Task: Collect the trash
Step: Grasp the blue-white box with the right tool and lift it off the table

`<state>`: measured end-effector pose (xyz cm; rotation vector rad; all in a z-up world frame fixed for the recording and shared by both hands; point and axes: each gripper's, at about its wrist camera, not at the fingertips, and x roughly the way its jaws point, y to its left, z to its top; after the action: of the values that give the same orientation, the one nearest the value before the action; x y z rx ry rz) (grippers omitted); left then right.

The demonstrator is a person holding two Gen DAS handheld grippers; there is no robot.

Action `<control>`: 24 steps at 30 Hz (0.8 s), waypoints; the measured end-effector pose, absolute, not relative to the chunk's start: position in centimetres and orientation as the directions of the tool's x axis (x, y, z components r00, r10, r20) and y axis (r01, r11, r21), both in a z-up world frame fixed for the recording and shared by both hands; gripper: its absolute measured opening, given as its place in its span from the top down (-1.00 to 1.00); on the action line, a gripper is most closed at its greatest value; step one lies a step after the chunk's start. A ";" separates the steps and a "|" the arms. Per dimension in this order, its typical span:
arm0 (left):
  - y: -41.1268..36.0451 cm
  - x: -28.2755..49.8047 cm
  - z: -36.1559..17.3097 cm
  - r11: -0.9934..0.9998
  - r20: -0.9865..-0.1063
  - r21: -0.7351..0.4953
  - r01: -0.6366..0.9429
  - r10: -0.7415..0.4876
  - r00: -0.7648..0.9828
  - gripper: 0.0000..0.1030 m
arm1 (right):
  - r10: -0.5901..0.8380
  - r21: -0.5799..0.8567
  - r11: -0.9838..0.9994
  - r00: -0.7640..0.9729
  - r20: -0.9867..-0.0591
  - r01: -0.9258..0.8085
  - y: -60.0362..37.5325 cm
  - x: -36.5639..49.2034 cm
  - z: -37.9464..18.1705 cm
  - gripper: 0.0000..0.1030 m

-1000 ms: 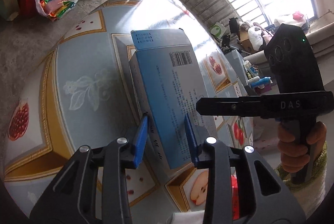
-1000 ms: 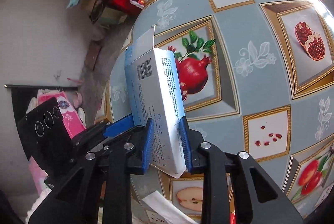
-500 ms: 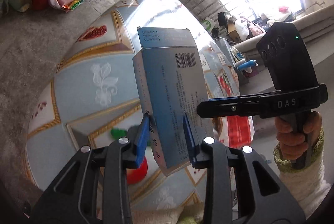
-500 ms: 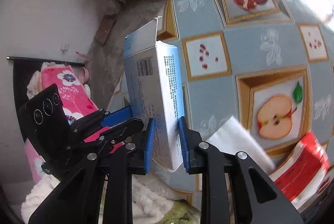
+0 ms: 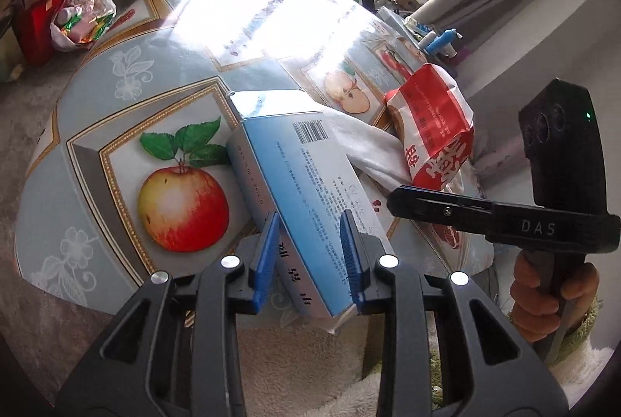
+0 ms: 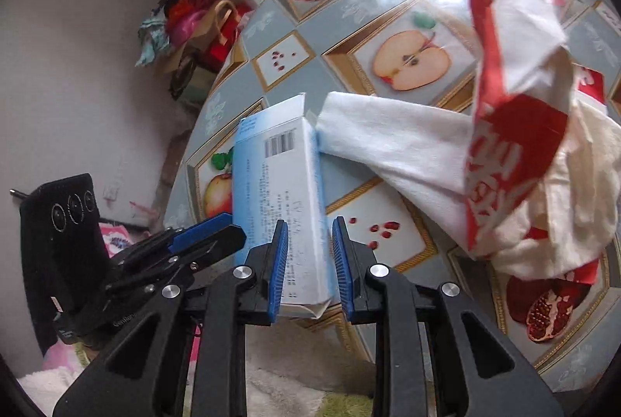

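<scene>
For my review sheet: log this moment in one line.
left hand-held gripper: shut on blue box | right hand-held gripper: same box | tissue, red wrapper on table

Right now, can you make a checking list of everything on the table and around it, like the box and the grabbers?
Surface: round table with a fruit-picture cover; window glare on the far side.
Job's things: pale blue box, top flap open, gripped at its near end by both grippers; white tissue and red-and-white wrapper lie beside it.
Clutter: nothing else seen on the table.
Grippers: left gripper and right gripper each have blue pads on the box.
Cables: nothing seen.
Surroundings: plastic bag of packets and red bags on the floor; shelf of bottles beyond the table.
</scene>
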<state>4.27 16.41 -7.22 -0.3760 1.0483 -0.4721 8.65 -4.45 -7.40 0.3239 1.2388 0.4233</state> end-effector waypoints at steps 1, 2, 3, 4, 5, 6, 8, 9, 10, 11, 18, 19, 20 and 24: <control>16.5 4.6 -7.3 0.839 -0.735 -0.511 0.189 -0.540 0.409 0.43 | 0.485 0.469 0.874 0.285 -0.827 -0.124 -5.0 8.2 -7.5 0.51; 16.5 4.7 -7.4 0.837 -0.737 -0.515 0.183 -0.542 0.404 0.42 | 0.502 0.492 0.863 0.298 -0.812 -0.114 -5.4 7.8 -7.7 0.50; 16.5 4.8 -7.5 0.838 -0.738 -0.517 0.176 -0.541 0.403 0.42 | 0.517 0.512 0.853 0.310 -0.798 -0.107 -5.9 7.6 -7.8 0.48; 16.6 4.9 -7.6 0.837 -0.739 -0.521 0.165 -0.540 0.403 0.42 | 0.527 0.524 0.845 0.323 -0.786 -0.103 -6.2 7.5 -7.7 0.42; 16.9 4.9 -7.6 0.835 -0.737 -0.529 0.153 -0.541 0.405 0.42 | 0.528 0.526 0.844 0.335 -0.780 -0.105 -6.5 7.3 -7.5 0.37; 17.2 5.0 -7.6 0.834 -0.735 -0.534 0.143 -0.541 0.409 0.42 | 0.523 0.518 0.847 0.350 -0.777 -0.114 -6.3 7.3 -7.1 0.29; 18.0 4.8 -7.5 0.841 -0.736 -0.528 0.117 -0.521 0.432 0.42 | 0.511 0.501 0.855 0.373 -0.775 -0.133 -5.0 7.1 -6.7 0.14; 18.4 4.7 -7.3 0.848 -0.736 -0.519 0.107 -0.506 0.449 0.42 | 0.506 0.490 0.859 0.382 -0.774 -0.146 -4.3 7.1 -6.5 0.02; 18.9 4.6 -7.1 0.859 -0.738 -0.503 0.096 -0.485 0.469 0.42 | 0.497 0.474 0.866 0.388 -0.776 -0.162 -3.7 7.1 -6.4 -0.08; 19.5 4.5 -6.9 0.872 -0.743 -0.483 0.081 -0.457 0.489 0.42 | 0.490 0.457 0.871 0.387 -0.781 -0.181 -2.4 7.4 -6.5 -0.12; 22.4 4.9 -6.3 0.920 -0.778 -0.391 0.016 -0.339 0.529 0.40 | 0.411 0.311 0.899 0.352 -0.841 -0.307 3.8 8.1 -7.9 -0.46; 22.7 5.0 -6.2 0.924 -0.781 -0.382 0.007 -0.326 0.533 0.39 | 0.397 0.289 0.902 0.352 -0.847 -0.320 4.5 8.3 -8.1 -0.52; 23.0 5.1 -6.2 0.925 -0.781 -0.381 -0.001 -0.321 0.535 0.37 | 0.377 0.261 0.906 0.357 -0.855 -0.332 5.2 8.4 -8.3 -0.53; 23.7 5.6 -6.4 0.925 -0.784 -0.379 -0.025 -0.306 0.540 0.30 | 0.305 0.168 0.917 0.363 -0.881 -0.363 7.0 9.1 -9.4 -0.53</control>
<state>5.65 23.67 -6.44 -0.3678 0.9921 -0.1717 9.15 7.01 -9.39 -0.0587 1.1198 0.4303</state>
